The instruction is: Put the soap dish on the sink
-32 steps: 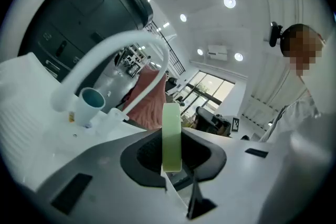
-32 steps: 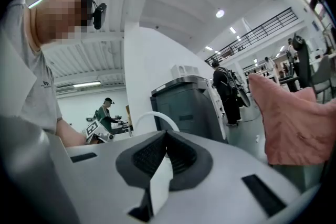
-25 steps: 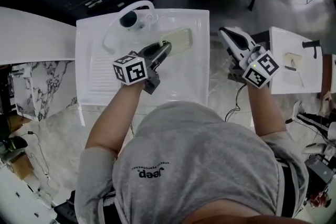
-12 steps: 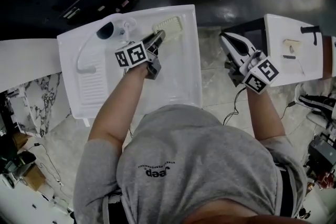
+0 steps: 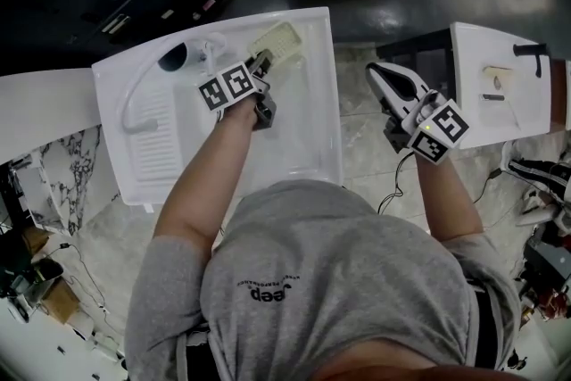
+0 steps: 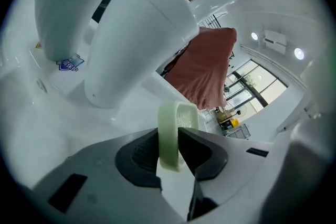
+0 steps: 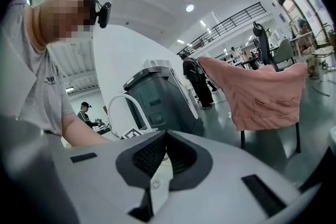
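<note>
Rear ledge of the sink [image 5: 312, 120] is receiving the soap dish [image 5: 278, 40], pinched in the left claw [image 6: 169, 147], its pads [image 6: 140, 153] just loosening; releasing it unseated is risking a slide off. Right claw [image 7: 161, 150] is idling clenched, empty.

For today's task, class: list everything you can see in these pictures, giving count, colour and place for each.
sink: one, white, centre of the head view
soap dish: one, pale green, at the sink's back edge
tap: one, white, back left of the sink
second sink: one, white, far right
cloth: one, pink, hanging beyond the sinks
shirt: one, grey, on the person
left gripper: one, shut on the soap dish, jaws just eased slightly wider
right gripper: one, shut, empty, between the two sinks
</note>
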Tool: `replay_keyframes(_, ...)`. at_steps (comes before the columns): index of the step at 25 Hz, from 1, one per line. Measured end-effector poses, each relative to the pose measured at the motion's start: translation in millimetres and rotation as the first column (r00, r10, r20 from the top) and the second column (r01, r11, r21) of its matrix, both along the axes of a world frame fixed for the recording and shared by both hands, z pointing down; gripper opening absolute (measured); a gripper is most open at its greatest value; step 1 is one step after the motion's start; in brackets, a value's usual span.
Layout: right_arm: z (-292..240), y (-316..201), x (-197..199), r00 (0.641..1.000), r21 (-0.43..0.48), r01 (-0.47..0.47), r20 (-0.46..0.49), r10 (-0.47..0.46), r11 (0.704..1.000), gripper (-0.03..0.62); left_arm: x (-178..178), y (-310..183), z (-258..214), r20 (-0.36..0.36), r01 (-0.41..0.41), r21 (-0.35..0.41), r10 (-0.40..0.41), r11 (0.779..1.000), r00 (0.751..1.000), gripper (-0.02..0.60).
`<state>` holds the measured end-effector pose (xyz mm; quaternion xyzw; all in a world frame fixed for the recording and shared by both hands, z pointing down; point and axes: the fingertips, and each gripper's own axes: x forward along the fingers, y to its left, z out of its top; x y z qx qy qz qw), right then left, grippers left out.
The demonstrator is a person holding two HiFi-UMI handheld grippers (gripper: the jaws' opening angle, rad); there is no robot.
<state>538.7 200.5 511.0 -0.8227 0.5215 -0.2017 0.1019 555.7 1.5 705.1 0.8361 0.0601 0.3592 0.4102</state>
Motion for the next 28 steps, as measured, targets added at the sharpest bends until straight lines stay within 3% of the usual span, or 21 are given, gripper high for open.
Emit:
replay_keyframes(6,2.2,-4.9,-1.7,1.0,0.01,0.018,0.017,-0.019,1.0,0.052,-2.7,2.4,-1.4,0.028,0.007,-0.025,-0.007,1.0,1.0,0.168)
replay_keyframes(10,3.1,-9.6,-3.3,0.999,0.018,0.033,0.021,-0.034,0.999,0.052,2.8,3.0,-12.6,-0.022,0.026,-0.064,-0.028,0.998,0.999,0.196)
replay_keyframes(14,4.0,-11.9,-6.5,0.998,0.02,0.047,0.028,-0.047,0.999,0.052,11.9,1.8,-24.2,-0.078,0.09,-0.129,-0.1,0.988,0.992,0.276)
replay_keyframes(17,4.8,-13.0,-7.4,0.998,0.019,0.05,0.032,-0.05,0.999,0.052,18.9,-4.5,-28.3,-0.106,0.133,-0.11,-0.145,0.985,0.984,0.312)
replay_keyframes(21,9.1,-14.3,-9.2,0.998,0.013,0.053,0.037,-0.053,0.999,0.052,19.6,-8.6,-14.6,-0.057,0.12,0.049,-0.117,0.992,0.991,0.322)
replay_keyframes(24,11.1,-14.7,-10.7,0.997,0.013,0.058,0.044,-0.058,0.998,0.052,19.6,-7.8,-6.3,0.001,0.086,0.196,-0.088,0.977,0.996,0.322)
replay_keyframes(26,10.9,-15.7,-10.9,0.997,0.015,0.061,0.046,-0.062,0.998,0.052,19.6,-3.5,0.0,0.07,0.003,0.335,-0.028,0.942,0.997,0.321)
replay_keyframes(28,10.9,-16.2,-10.7,0.997,0.016,0.064,0.047,-0.065,0.998,0.052,18.4,2.9,8.7,0.16,-0.123,0.481,0.05,0.868,0.986,0.321)
